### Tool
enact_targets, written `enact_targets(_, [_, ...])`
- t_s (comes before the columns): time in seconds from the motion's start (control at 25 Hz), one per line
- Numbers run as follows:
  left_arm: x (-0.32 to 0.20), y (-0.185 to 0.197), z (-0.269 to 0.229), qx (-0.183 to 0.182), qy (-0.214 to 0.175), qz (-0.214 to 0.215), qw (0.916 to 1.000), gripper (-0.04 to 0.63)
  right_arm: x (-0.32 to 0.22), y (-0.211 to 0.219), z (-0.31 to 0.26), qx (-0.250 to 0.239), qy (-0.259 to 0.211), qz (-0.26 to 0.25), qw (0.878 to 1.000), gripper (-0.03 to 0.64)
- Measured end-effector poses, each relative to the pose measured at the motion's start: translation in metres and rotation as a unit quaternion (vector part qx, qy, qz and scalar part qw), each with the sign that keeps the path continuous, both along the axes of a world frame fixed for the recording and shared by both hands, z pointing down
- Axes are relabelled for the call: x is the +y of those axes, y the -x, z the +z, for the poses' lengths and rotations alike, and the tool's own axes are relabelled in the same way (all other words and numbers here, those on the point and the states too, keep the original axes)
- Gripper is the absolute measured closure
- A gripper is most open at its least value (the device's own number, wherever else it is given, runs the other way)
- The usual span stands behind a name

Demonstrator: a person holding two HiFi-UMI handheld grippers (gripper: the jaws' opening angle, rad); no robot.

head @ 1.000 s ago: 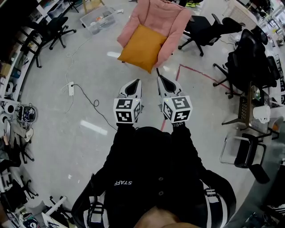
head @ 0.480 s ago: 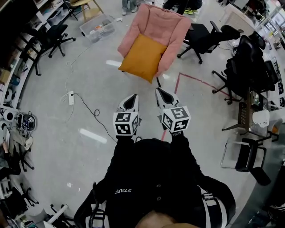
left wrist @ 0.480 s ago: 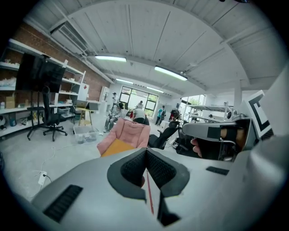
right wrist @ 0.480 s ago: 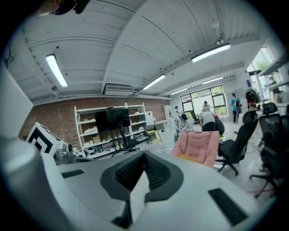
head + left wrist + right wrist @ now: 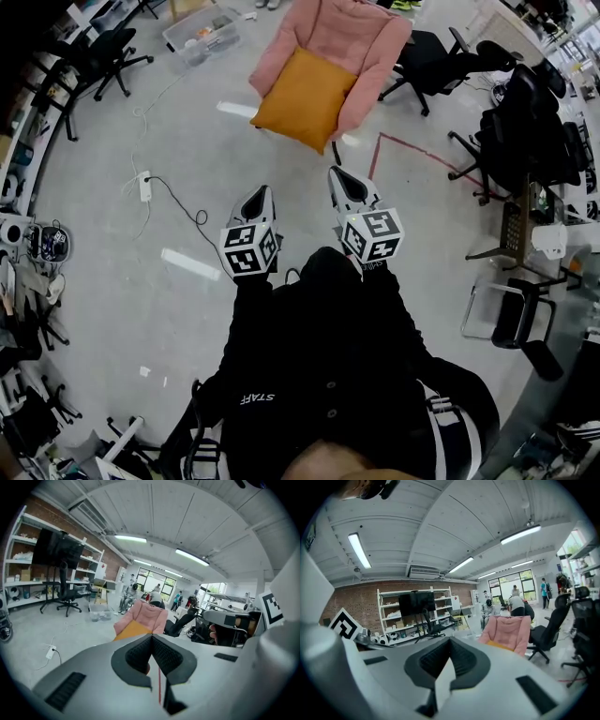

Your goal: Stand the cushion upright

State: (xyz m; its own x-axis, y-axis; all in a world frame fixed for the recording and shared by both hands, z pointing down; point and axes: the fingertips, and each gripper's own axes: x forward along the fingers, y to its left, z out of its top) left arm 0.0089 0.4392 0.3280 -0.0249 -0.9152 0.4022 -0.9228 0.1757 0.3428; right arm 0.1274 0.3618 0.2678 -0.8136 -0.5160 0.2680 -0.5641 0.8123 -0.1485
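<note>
The head view shows the orange cushion (image 5: pixel 302 98) lying on the seat of the pink armchair (image 5: pixel 352 37), far ahead of the left gripper (image 5: pixel 259 195) and right gripper (image 5: pixel 341 176). Only the gripper views show both pairs of jaws pressed together, nothing between them.

— Do we have a way through ahead of us?
— We do. Bare floor (image 5: pixel 281 161) runs from our left gripper (image 5: pixel 262 192) and right gripper (image 5: pixel 337 174) up to the pink armchair (image 5: pixel 328 33). Only a flat red tape line (image 5: pixel 412 150) crosses it, off to our right.
— What crowds us at the sides?
— On our left a power strip (image 5: pixel 144 186) and its cable (image 5: pixel 183 202) trail over the floor. On our right a black office chair (image 5: pixel 433 58) stands just beside the armchair, so we get less room there.
— And at the orange cushion (image 5: pixel 302 97)?
— We can reach it from the front and from above. The armchair's back and arms close it in behind and at both sides.
</note>
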Motion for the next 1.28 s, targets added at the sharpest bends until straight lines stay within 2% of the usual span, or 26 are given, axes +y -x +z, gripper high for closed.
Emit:
enact_targets(0.28, [-0.035,0.015,0.021,0.004,0.018,-0.007,0.9998,0.595,-0.055,0.004,0.03,0.017,0.026,0.019,0.999,0.603])
enact_targets(0.48, [-0.093,0.041,0.032,0.003,0.02,-0.026,0.9995,0.595,-0.13,0.025,0.051,0.02,0.041,0.018,0.999,0.603])
enact_targets(0.68, [-0.188,0.078,0.028,-0.018,0.027,-0.026,0.9991,0.595,-0.227,0.058,0.05,0.019,0.047,0.011,0.999,0.603])
enact_targets(0.88, [-0.31,0.099,0.026,-0.033,0.033,-0.002,0.9989,0.595,-0.327,0.076,0.056,0.022,0.069,0.017,0.997,0.603])
enact_targets(1.12, [-0.43,0.094,0.034,-0.043,0.046,0.04,0.9972,0.595,-0.412,0.081,0.074,0.034,0.092,0.019,0.995,0.603])
enact_targets(1.28, [-0.48,0.089,0.048,-0.044,0.055,0.067,0.9953,0.595,-0.452,0.089,0.092,0.045,0.106,0.026,0.993,0.603])
